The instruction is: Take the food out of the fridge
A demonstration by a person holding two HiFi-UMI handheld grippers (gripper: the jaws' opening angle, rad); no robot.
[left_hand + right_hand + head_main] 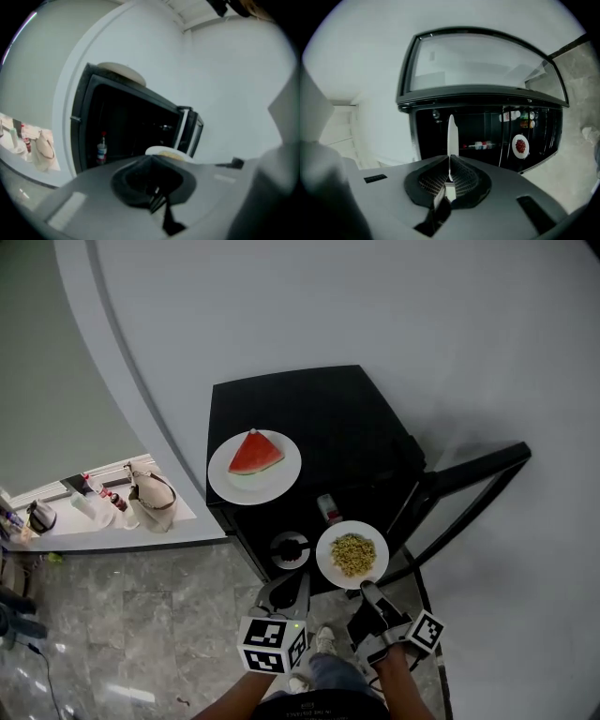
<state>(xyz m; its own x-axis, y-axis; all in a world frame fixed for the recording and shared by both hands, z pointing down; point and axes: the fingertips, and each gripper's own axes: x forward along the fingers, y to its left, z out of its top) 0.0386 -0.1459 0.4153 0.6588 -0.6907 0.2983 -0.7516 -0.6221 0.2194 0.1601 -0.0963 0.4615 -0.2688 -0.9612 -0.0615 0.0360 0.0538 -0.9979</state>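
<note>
One black fridge (347, 427); three white plates, namely the watermelon plate (225, 479), the grain plate (324, 563) and the red-food plate (520, 138); one watermelon slice (254, 454); two grippers, the left gripper (284, 585) and the right gripper (367, 590); one beige bag (150, 499).

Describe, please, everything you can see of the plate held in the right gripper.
The plate is round and white, smooth like ceramic, with a heap of small yellow-green food pieces on it. It sits about level before the open black fridge. The right gripper is shut on its near rim; nothing else touches it.
</note>
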